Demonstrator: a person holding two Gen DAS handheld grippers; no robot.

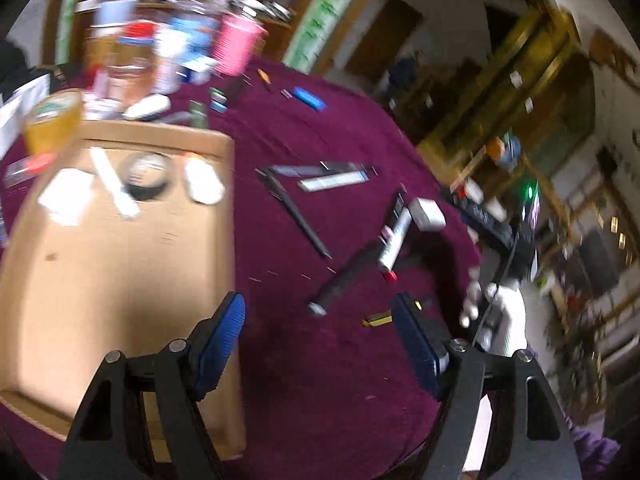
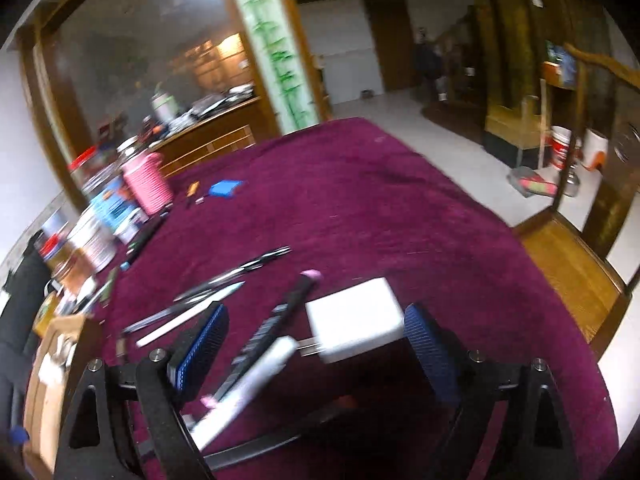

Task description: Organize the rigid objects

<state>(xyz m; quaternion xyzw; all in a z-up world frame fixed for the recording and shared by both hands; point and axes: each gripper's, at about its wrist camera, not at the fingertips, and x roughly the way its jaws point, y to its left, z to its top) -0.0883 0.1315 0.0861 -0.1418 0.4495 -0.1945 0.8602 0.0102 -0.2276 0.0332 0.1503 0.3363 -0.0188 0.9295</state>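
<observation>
A cardboard tray [image 1: 120, 272] lies on the maroon cloth at the left and holds a tape roll [image 1: 146, 176] and white items. Pens, a black marker [image 1: 344, 280], a white marker [image 1: 394, 242] and a white charger block [image 1: 429, 214] lie scattered to its right. My left gripper [image 1: 316, 344] is open and empty above the cloth beside the tray. My right gripper [image 2: 316, 340] is open, low over the white charger block [image 2: 356, 330] and the white marker [image 2: 248, 388], with the charger between its blue pads. It touches neither pad that I can see.
Jars, tins and a pink cup [image 1: 238, 46] crowd the table's far left [image 2: 148, 186]. A blue eraser [image 1: 308, 98] and small clips lie at the back. The table edge [image 2: 560, 280] drops to the floor on the right. A gloved hand [image 1: 496, 312] shows at the right.
</observation>
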